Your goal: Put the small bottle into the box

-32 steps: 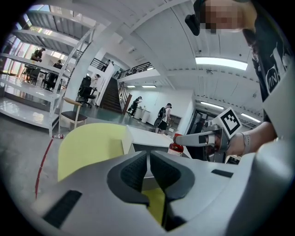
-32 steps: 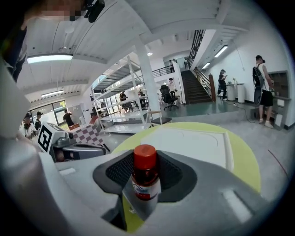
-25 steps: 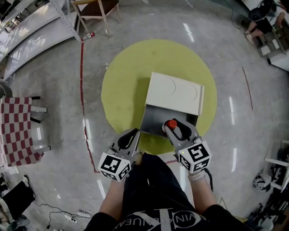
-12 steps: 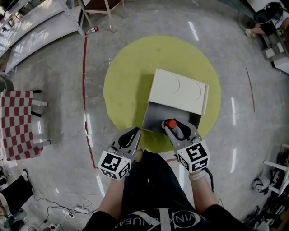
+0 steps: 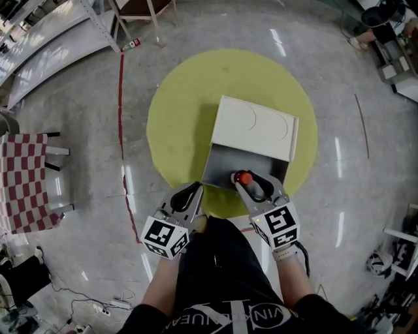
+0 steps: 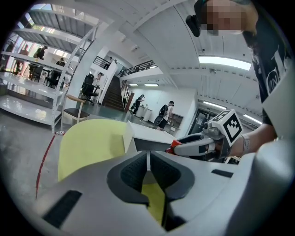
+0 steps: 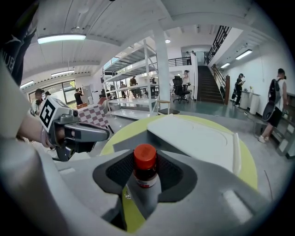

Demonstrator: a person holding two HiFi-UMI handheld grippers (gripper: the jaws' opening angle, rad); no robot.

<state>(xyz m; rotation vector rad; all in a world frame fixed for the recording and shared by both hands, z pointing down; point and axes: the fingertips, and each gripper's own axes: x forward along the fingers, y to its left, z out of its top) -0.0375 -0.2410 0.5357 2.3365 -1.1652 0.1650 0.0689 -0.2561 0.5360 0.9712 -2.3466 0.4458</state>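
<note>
A small dark bottle with a red cap (image 7: 144, 166) (image 5: 244, 178) stands upright between the jaws of my right gripper (image 5: 247, 180) (image 7: 145, 173), which is shut on it. It hangs over the near edge of the box's open grey cavity (image 5: 225, 168). The white box (image 5: 255, 128) (image 7: 198, 136) sits on a round yellow-green mat (image 5: 183, 117), its lid panel lying flat at the far side. My left gripper (image 5: 194, 192) (image 6: 147, 161) is shut with nothing in it, just left of the box's near corner (image 6: 126, 138).
A red line (image 5: 120, 130) runs down the glossy floor left of the mat. A checkered cloth on a stand (image 5: 23, 182) is at the far left, metal shelving (image 5: 46, 32) and a chair (image 5: 140, 13) at the back left. People stand in the distance (image 7: 276, 101).
My right gripper with the bottle has shifted slightly forward and left over the box's open front. The left gripper has barely moved.
</note>
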